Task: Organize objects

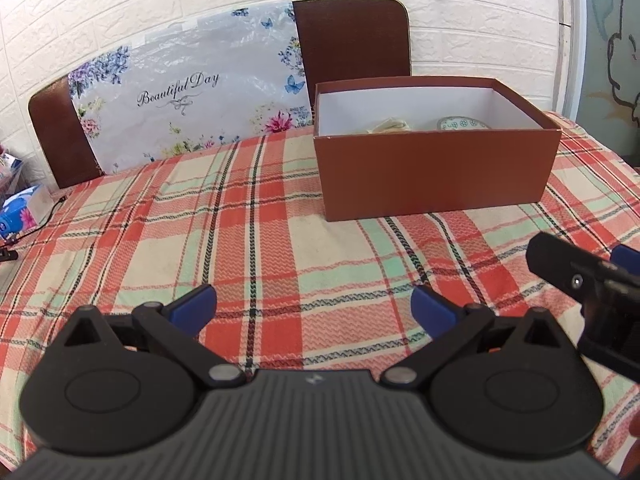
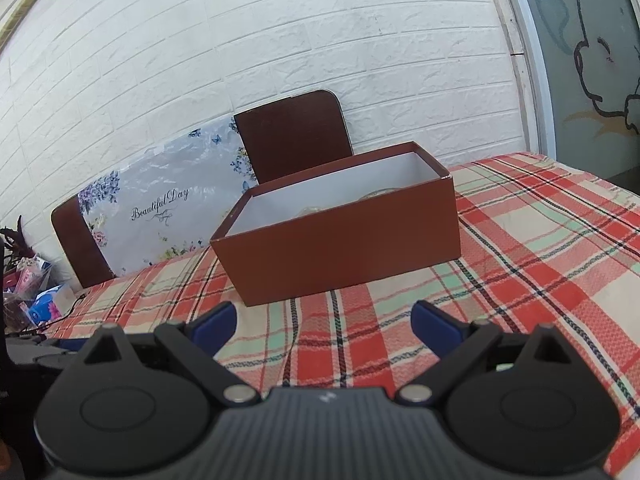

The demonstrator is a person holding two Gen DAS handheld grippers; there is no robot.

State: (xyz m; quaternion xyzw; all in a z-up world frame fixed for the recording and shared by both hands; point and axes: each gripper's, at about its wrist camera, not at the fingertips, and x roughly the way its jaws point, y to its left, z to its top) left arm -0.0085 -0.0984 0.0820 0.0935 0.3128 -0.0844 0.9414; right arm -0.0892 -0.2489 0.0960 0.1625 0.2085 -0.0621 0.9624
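Observation:
A brown cardboard box (image 1: 436, 172) with a white inside stands open on the plaid tablecloth (image 1: 240, 240); it also shows in the right wrist view (image 2: 340, 252). Inside it I see a pale bundle (image 1: 390, 125) and a round green-patterned item (image 1: 460, 123), both partly hidden by the box wall. My left gripper (image 1: 314, 306) is open and empty, low over the cloth in front of the box. My right gripper (image 2: 324, 322) is open and empty, also short of the box; its black body (image 1: 580, 276) shows at the right edge of the left wrist view.
Two brown chair backs (image 1: 352, 40) stand behind the table against a white brick wall. A floral "Beautiful Day" bag (image 1: 188, 96) leans on them. A blue tissue pack (image 1: 24, 210) and a black cable (image 1: 44, 220) lie at the table's left edge.

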